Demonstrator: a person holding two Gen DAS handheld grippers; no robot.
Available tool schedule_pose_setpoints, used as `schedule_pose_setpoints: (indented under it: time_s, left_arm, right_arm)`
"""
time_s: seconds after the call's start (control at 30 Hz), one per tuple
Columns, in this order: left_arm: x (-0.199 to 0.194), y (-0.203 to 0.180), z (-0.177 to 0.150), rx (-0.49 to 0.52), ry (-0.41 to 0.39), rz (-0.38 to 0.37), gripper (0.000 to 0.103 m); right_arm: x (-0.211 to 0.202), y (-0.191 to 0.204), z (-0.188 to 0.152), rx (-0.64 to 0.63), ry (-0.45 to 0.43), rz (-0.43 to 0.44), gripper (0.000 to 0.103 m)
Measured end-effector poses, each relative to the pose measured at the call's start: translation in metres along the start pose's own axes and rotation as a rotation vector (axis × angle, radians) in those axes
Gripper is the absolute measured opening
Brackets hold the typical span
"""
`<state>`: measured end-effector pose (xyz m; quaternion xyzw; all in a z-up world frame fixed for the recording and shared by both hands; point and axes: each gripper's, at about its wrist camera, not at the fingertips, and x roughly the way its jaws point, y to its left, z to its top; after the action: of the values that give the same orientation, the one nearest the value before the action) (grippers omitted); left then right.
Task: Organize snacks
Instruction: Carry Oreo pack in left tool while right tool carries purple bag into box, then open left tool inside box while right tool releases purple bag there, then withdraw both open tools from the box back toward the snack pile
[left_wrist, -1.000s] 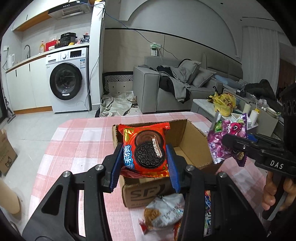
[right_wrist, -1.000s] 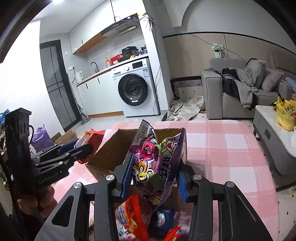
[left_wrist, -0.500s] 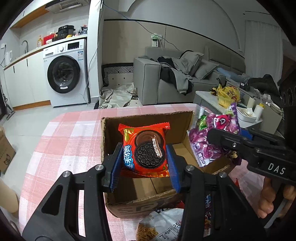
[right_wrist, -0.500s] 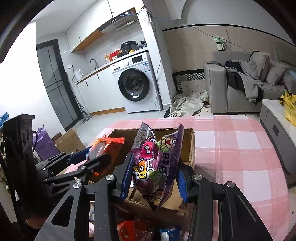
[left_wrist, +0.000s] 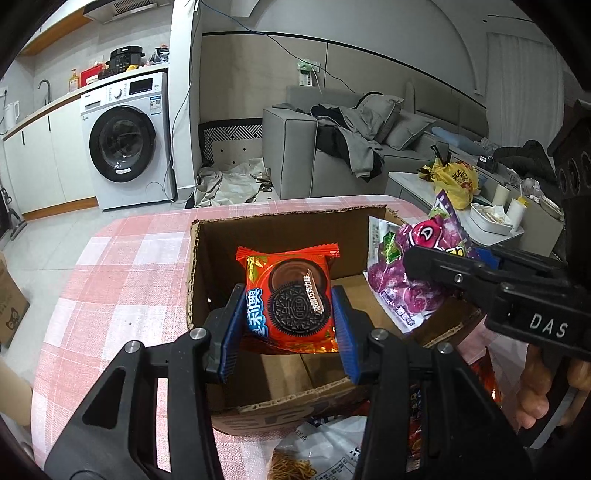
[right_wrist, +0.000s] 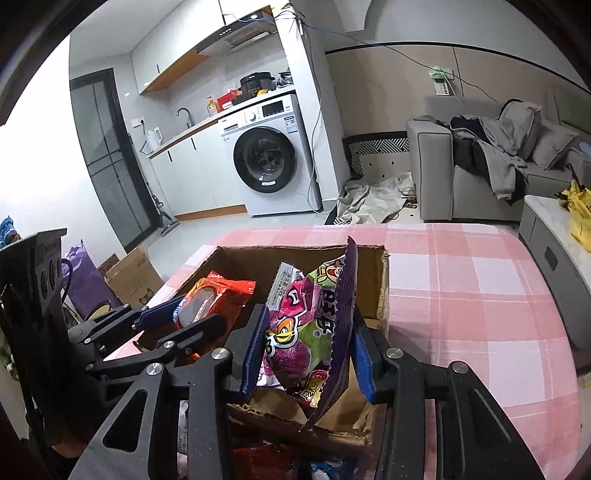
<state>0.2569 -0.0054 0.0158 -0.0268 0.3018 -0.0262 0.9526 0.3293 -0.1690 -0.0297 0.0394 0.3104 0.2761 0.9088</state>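
Note:
An open cardboard box (left_wrist: 207, 280) stands on the pink checked tablecloth (left_wrist: 122, 280). My left gripper (left_wrist: 290, 325) is shut on a red Oreo packet (left_wrist: 291, 295) and holds it over the inside of the box. My right gripper (right_wrist: 306, 350) is shut on a purple snack bag (right_wrist: 306, 328), held over the box's near right part. In the left wrist view the purple bag (left_wrist: 417, 273) and right gripper (left_wrist: 436, 266) hang at the box's right wall. The right wrist view shows the Oreo packet (right_wrist: 218, 306) in the left gripper (right_wrist: 173, 321) over the box (right_wrist: 380, 288).
Loose snack packets lie on the table before the box, one a white noodle bag (left_wrist: 317, 454), others red and blue (right_wrist: 258, 461). The table edge drops off behind the box. A washing machine (left_wrist: 125, 144), sofa (left_wrist: 332, 147) and low table (left_wrist: 480, 218) stand beyond.
Both grippers moved forward over the box with their packets. The Oreo packet and the purple bag now hang over the box's inside instead of before its front wall.

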Motion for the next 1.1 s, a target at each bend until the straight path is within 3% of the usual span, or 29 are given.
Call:
schedule_pose_setpoints:
  time_s: [0.13,0.23,0.37,0.4,0.43,0.5,0.57,1.1]
  left_arm:
    - [0.000,-0.002,0.001,-0.009,0.010,0.000,0.042]
    - [-0.004,0.000,0.004,-0.015,0.007,-0.012,0.046]
    - [-0.023,0.003,0.003,-0.035,-0.026,-0.001,0.084]
    - [-0.030,0.003,0.001,-0.039,-0.041,-0.004,0.085]
    - [-0.036,0.003,-0.001,-0.039,-0.049,-0.002,0.085]
    - [-0.047,0.004,-0.005,-0.039,-0.042,0.003,0.093]
    - [-0.060,0.005,-0.011,-0.039,-0.048,0.018,0.103]
    - [-0.146,0.006,-0.062,0.006,-0.052,0.045,0.103]
  right_arm:
    - [-0.002,0.004,0.001,0.002,0.009,0.034,0.043]
    - [-0.012,0.010,0.002,-0.027,-0.017,0.028,0.050]
    - [-0.023,0.015,0.003,-0.065,-0.017,-0.019,0.055]
    - [-0.027,0.016,0.002,-0.065,-0.020,-0.017,0.064]
    - [-0.032,0.015,0.001,-0.064,-0.025,-0.018,0.082]
    - [-0.043,0.014,-0.003,-0.058,-0.038,-0.040,0.101]
    - [-0.050,0.014,-0.007,-0.063,-0.035,-0.064,0.102]
    - [-0.099,0.008,-0.051,-0.014,0.029,-0.091,0.103]
